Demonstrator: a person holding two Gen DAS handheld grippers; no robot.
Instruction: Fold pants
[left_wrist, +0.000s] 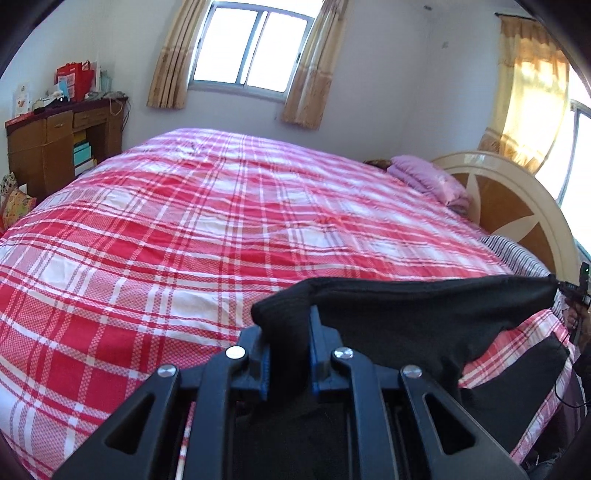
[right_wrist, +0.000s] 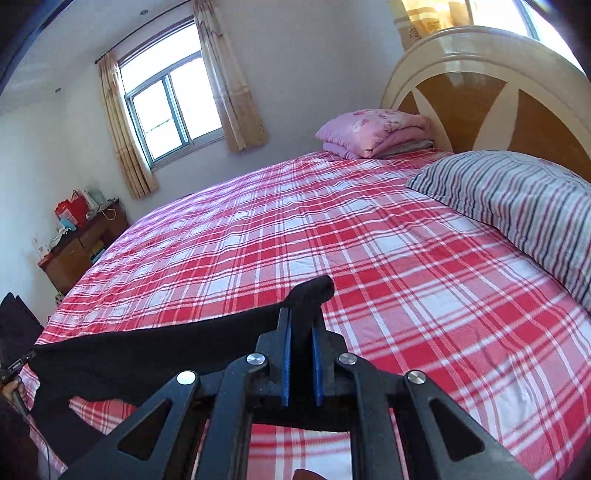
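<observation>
Pants | left hand-held gripper clamps them | right hand-held gripper clamps them

The bed carries a red-and-white plaid cover stretched over its whole top, ahead of both tools. A folded pink quilt lies on it far ahead, by the headboard. A striped pillow lies on the cover ahead and right of the right tool. Part of the black pants rests on the near edge, right of the left tool.
</observation>
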